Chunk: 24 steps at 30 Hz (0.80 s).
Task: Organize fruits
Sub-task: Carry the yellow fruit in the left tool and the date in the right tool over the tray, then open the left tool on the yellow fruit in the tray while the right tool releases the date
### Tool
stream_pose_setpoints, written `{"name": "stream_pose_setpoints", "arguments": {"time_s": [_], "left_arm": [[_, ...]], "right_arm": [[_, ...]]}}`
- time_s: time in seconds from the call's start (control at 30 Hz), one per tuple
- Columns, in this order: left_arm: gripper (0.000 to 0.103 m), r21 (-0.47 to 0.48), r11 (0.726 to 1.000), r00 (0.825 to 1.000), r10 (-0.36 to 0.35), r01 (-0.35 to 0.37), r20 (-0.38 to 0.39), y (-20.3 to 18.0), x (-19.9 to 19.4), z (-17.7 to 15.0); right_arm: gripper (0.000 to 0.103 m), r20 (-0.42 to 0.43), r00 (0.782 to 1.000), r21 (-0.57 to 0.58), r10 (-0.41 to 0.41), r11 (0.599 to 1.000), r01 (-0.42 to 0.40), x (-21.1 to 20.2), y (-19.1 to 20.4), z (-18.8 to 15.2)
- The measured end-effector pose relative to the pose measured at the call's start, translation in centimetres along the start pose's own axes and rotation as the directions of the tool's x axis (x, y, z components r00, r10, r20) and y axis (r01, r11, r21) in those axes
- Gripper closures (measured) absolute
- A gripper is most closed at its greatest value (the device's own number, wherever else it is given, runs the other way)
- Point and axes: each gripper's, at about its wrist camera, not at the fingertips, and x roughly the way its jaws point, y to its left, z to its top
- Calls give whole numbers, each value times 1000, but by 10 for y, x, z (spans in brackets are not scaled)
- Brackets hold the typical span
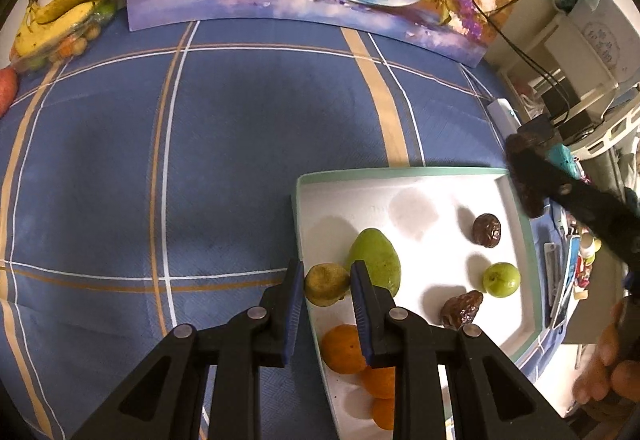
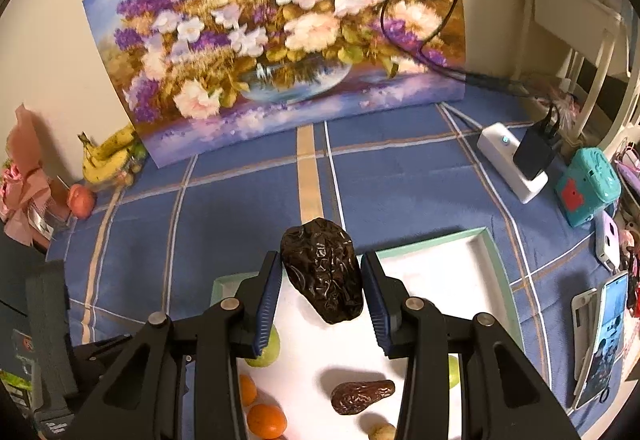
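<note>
- Left gripper (image 1: 326, 294) clamped on yellow-green fruit (image 1: 326, 284), over near-left edge of white tray (image 1: 400, 173).
- Right gripper (image 2: 320, 280) gripping wrinkled dark fruit (image 2: 322, 270), above tray's far side.

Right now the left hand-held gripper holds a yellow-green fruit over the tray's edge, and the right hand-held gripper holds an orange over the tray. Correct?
Not quite. The right hand-held gripper holds a dark wrinkled dried fruit, not an orange, as the right wrist view shows. The left hand-held gripper does hold the yellow-green fruit at the tray edge.
</note>
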Motion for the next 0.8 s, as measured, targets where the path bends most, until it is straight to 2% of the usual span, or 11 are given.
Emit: {"name": "stream_pose_setpoints", "arguments": {"time_s": [0.33, 0.8], "left_arm": [[77, 22, 1000, 1000, 14, -14, -22, -8, 11, 1], [77, 29, 999, 999, 28, -27, -32, -11, 16, 0]], "right_arm": [[61, -140, 990, -16, -24, 1000, 22, 47, 0, -20], [60, -243, 968, -35, -62, 998, 55, 79, -1, -42]]}}
